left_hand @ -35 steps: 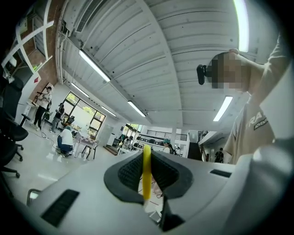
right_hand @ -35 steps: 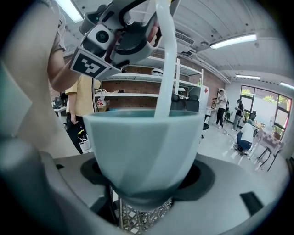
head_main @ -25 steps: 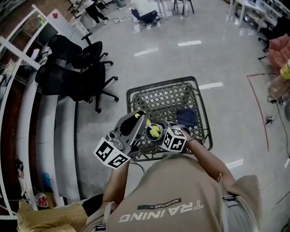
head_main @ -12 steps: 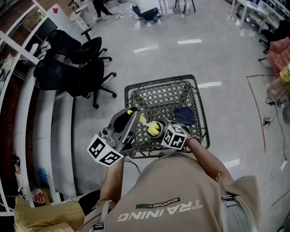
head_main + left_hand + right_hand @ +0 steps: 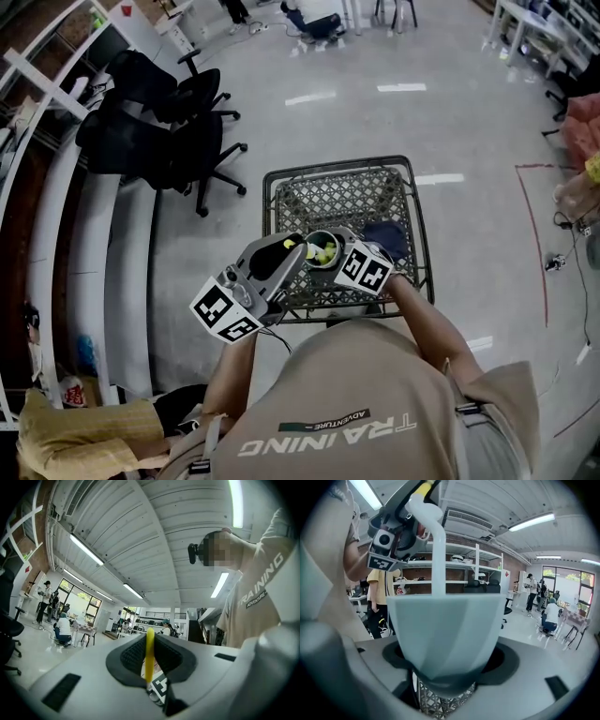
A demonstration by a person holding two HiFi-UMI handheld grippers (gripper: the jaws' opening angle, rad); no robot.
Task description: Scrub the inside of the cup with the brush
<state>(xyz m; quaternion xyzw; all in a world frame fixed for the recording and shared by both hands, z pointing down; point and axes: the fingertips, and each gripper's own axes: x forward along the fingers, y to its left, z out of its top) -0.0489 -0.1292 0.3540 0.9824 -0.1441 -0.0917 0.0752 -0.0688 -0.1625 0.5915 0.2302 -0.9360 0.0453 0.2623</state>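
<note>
Brush [image 5: 149, 653] in cup [image 5: 445, 630] over a wire cart [image 5: 347, 202].
White shelving [image 5: 94, 262] and black office chairs [image 5: 159, 141] stand left on the glossy grey floor [image 5: 469, 122]; the left gripper [image 5: 286, 249] is clamped on the brush's yellow handle, the right gripper [image 5: 342, 255] on the pale cup, above the cart.

Probably an open lab: office chairs [image 5: 187, 145], shelving [image 5: 474, 566].

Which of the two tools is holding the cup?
The right tool: its jaws are shut on the pale blue cup, while the left tool grips the brush by its yellow handle.
</note>
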